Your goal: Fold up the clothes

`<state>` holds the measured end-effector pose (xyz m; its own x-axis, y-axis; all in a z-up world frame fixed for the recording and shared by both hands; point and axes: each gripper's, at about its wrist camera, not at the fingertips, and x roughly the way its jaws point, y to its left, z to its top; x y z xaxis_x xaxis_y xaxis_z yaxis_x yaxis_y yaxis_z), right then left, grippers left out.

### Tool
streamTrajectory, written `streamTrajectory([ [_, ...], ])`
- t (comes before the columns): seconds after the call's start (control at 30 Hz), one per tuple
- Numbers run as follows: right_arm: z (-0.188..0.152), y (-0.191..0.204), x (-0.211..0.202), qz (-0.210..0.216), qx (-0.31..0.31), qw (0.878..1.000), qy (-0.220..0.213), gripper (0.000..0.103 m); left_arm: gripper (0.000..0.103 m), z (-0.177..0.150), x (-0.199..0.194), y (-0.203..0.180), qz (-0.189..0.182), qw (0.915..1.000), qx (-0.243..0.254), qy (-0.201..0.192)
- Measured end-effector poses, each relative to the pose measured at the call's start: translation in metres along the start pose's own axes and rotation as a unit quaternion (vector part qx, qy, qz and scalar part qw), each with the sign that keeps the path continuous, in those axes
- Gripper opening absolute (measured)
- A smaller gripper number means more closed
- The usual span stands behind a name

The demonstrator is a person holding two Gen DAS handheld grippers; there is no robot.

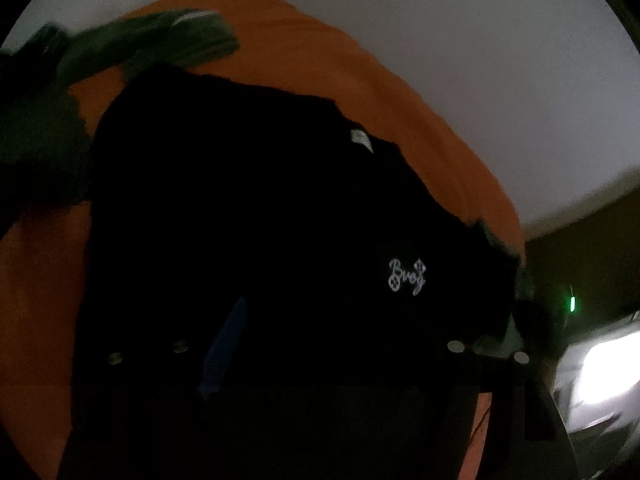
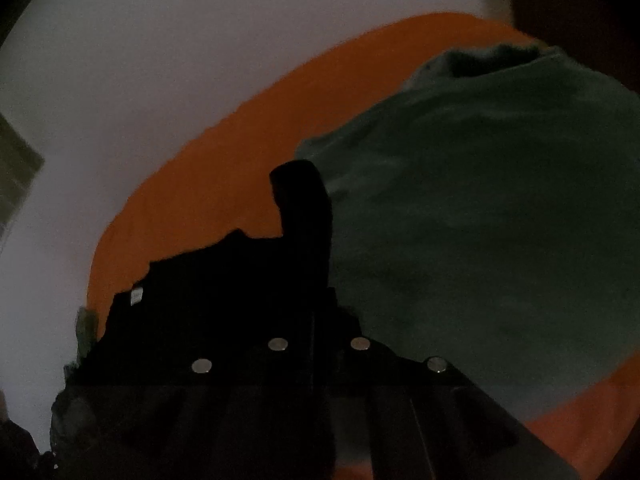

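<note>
**Black garment spread on orange cloth, green clothes crowding its edges**

The scene is very dark. A black garment [image 1: 248, 216] lies across an orange cloth [image 1: 280, 28] that covers the surface below; whether that surface is a tabletop or a bed cannot be told. The garment carries a small white embroidered logo [image 1: 406, 276] and a white neck label [image 1: 359, 139] at its far edge. A pale wall [image 1: 480, 60] rises behind the orange cloth.

In the left wrist view, a green garment [image 1: 160, 44] lies bunched beyond the black garment's far corner, overlapping the orange cloth, blurred. A blue strip [image 1: 226, 344] shows near the left gripper [image 1: 316, 350], low against the black garment. The gripper's fingers are lost in the black fabric, so whether they stand apart or together cannot be told. A green indicator light [image 1: 572, 303] and a bright white glare [image 1: 608, 376] sit off past the black garment's logo side.

In the right wrist view, a large dark green garment [image 2: 480, 220] lies just beside the black garment [image 2: 224, 304], touching its edge. The right gripper [image 2: 304, 216] has one dark finger [image 2: 302, 200] standing up at that boundary, against the green fabric; the other finger is not distinguishable, so its state cannot be told. The white label [image 2: 137, 295] shows at the black garment's edge.
</note>
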<state>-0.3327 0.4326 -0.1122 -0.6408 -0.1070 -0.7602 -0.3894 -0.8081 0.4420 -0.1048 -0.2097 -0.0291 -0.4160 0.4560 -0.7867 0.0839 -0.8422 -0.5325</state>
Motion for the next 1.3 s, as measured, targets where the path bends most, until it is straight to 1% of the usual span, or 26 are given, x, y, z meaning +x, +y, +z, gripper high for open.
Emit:
streamTrajectory([
  [0.03, -0.003, -0.009, -0.010, 0.003, 0.010, 1.000, -0.008, 0.002, 0.075, -0.001, 0.000, 0.002, -0.005, 1.0000, -0.006, -0.001],
  [0.13, -0.012, -0.030, -0.021, 0.021, 0.033, 0.999, 0.004, 0.002, 0.075, 0.002, 0.006, 0.005, -0.004, 0.9999, -0.006, 0.009],
  [0.2, -0.013, -0.030, -0.018, 0.026, 0.015, 0.999, 0.012, 0.002, 0.075, 0.003, 0.008, 0.003, -0.003, 0.9999, -0.001, 0.012],
  [0.37, -0.005, -0.017, -0.028, 0.039, -0.001, 0.999, -0.004, 0.002, 0.075, 0.007, 0.016, 0.000, -0.004, 0.9997, 0.010, 0.023],
  [0.43, -0.001, -0.004, -0.031, 0.048, -0.025, 0.999, -0.007, 0.002, 0.075, 0.007, 0.022, 0.001, -0.007, 0.9993, 0.010, 0.034],
  [0.5, 0.001, 0.014, -0.028, 0.049, -0.049, 0.997, -0.013, 0.002, 0.075, 0.006, 0.021, 0.003, -0.006, 0.9993, 0.012, 0.034],
  [0.53, 0.001, 0.028, -0.030, 0.049, -0.070, 0.996, -0.016, 0.002, 0.075, 0.005, 0.021, 0.004, -0.006, 0.9993, 0.013, 0.034],
  [0.6, -0.010, 0.067, -0.030, 0.046, -0.132, 0.990, -0.024, 0.002, 0.075, 0.004, 0.021, 0.006, -0.005, 0.9993, 0.015, 0.034],
  [0.63, -0.016, 0.087, -0.030, 0.044, -0.164, 0.985, -0.028, 0.002, 0.075, 0.004, 0.023, 0.007, -0.005, 0.9992, 0.015, 0.036],
  [0.67, -0.027, 0.109, -0.028, 0.036, -0.210, 0.977, -0.030, 0.002, 0.075, 0.004, 0.026, 0.007, -0.005, 0.9991, 0.016, 0.039],
  [0.7, -0.047, 0.140, -0.021, 0.018, -0.283, 0.959, -0.026, 0.002, 0.075, 0.003, 0.028, 0.008, -0.005, 0.9990, 0.017, 0.040],
  [0.77, -0.081, 0.177, -0.005, -0.014, -0.371, 0.928, -0.025, 0.002, 0.075, 0.002, 0.031, 0.007, -0.005, 0.9989, 0.017, 0.044],
  [0.8, -0.100, 0.191, 0.004, -0.021, -0.403, 0.915, -0.018, 0.003, 0.075, 0.001, 0.033, 0.007, -0.005, 0.9988, 0.017, 0.046],
  [0.83, -0.120, 0.203, 0.016, -0.016, -0.427, 0.904, 0.003, 0.003, 0.075, 0.000, 0.035, 0.006, -0.008, 0.9987, 0.016, 0.048],
  [0.87, -0.137, 0.211, 0.021, -0.018, -0.449, 0.893, 0.020, 0.005, 0.075, 0.000, 0.038, 0.005, -0.010, 0.9986, 0.016, 0.049],
  [0.93, -0.169, 0.226, 0.032, -0.022, -0.490, 0.870, 0.053, 0.026, 0.075, 0.000, 0.044, 0.001, -0.011, 0.9982, 0.019, 0.055],
  [0.97, -0.180, 0.228, 0.030, -0.023, -0.499, 0.865, 0.048, 0.031, 0.075, 0.000, 0.046, -0.001, -0.012, 0.9981, 0.022, 0.057],
  [1.0, -0.188, 0.227, 0.023, -0.022, -0.498, 0.866, 0.038, 0.043, 0.075, 0.001, 0.049, -0.004, -0.013, 0.9979, 0.025, 0.058],
  [1.03, -0.193, 0.221, 0.014, -0.015, -0.483, 0.875, 0.033, 0.054, 0.075, 0.001, 0.051, -0.007, -0.015, 0.9978, 0.027, 0.059],
  [1.07, -0.197, 0.214, 0.005, -0.008, -0.467, 0.884, 0.027, 0.057, 0.075, 0.002, 0.054, -0.010, -0.016, 0.9976, 0.030, 0.060],
  [1.1, -0.201, 0.202, -0.003, -0.003, -0.451, 0.892, 0.028, 0.059, 0.075, 0.002, 0.057, -0.014, -0.018, 0.9973, 0.035, 0.062],
  [1.13, -0.204, 0.191, -0.012, 0.002, -0.434, 0.900, 0.028, 0.059, 0.075, 0.003, 0.062, -0.019, -0.019, 0.9968, 0.041, 0.066],
  [1.2, -0.211, 0.168, -0.023, -0.011, -0.424, 0.905, 0.024, 0.059, 0.075, 0.005, 0.072, -0.028, -0.019, 0.9959, 0.050, 0.073],
  [1.3, -0.206, 0.124, -0.028, -0.031, -0.398, 0.916, 0.033, 0.059, 0.075, 0.004, 0.095, -0.052, -0.031, 0.9929, 0.073, 0.089],
])
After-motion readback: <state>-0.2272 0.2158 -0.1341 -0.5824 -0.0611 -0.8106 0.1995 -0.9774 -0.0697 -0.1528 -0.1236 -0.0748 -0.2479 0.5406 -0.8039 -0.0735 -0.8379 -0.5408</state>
